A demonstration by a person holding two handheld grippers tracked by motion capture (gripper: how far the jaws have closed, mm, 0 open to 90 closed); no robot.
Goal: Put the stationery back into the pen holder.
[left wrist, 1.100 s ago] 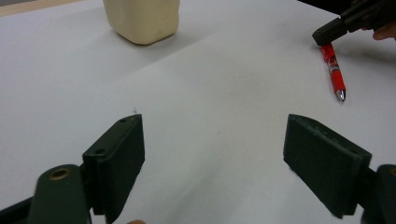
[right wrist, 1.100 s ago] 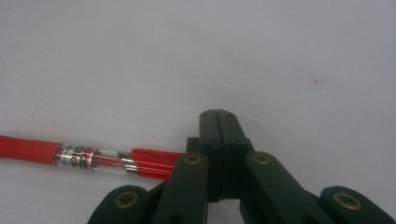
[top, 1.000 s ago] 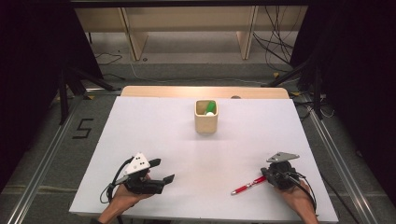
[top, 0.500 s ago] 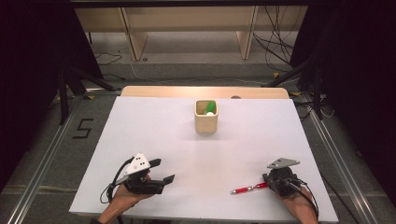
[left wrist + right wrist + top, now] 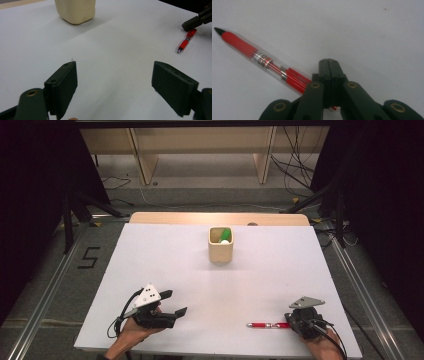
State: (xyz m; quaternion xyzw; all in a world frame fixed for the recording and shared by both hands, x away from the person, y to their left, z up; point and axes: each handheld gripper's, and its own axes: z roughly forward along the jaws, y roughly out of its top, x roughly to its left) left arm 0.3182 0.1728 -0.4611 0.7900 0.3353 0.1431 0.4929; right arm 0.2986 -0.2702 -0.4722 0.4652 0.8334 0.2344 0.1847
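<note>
Right gripper view: the right gripper [image 5: 329, 65] has its jaws pressed together, and the red, clear-barrelled plastic pen [image 5: 259, 58] passes beneath them, lying flat on the matte white table [image 5: 372, 32] with its black tip toward 10 o'clock. Whether the jaws pinch it cannot be told. In the high view, the left gripper [image 5: 176, 303] rests at 7 o'clock, jaws spread on nothing, probably idle. The smooth beige square cup [image 5: 220, 248] stands at 12 o'clock, holding a green object [image 5: 225, 234].
</note>
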